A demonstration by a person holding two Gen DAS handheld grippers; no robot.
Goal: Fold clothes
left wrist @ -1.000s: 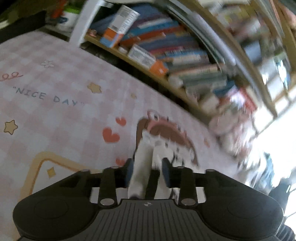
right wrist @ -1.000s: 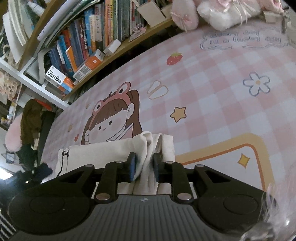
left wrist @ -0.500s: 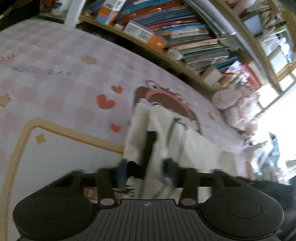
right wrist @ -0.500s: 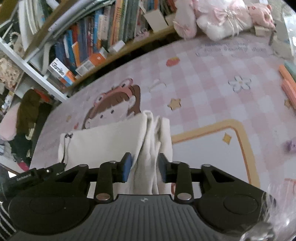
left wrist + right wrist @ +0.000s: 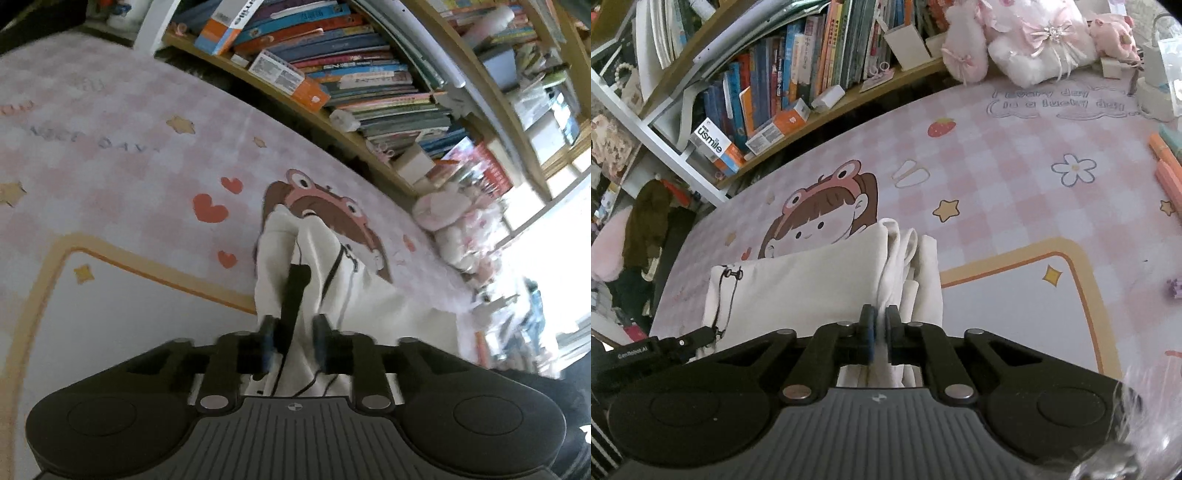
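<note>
A cream-white garment [image 5: 798, 284] lies partly folded on a pink checked cartoon mat [image 5: 1015, 177], spread over the lower part of the printed girl in a frog hat [image 5: 827, 210]. In the right wrist view the right gripper [image 5: 880, 325] has its jaws drawn close together and pinching a bunched ridge of the garment's right edge, where several layers stand up in folds; the flat panel extends to the left, with thin black line work [image 5: 729, 284] near its far left corner. In the left wrist view the left gripper [image 5: 293, 334] has its jaws set apart, with cloth and a dark strap [image 5: 295, 291] passing between them; the view is blurred, and contact of the pads with the cloth cannot be told. The garment [image 5: 325, 280] there runs from the near edge toward the printed frog hat [image 5: 321, 199]. A bookshelf [image 5: 798, 70] crowded with books borders the far side of the mat, and pink plush toys [image 5: 1027, 40] sit at the far right.
</note>
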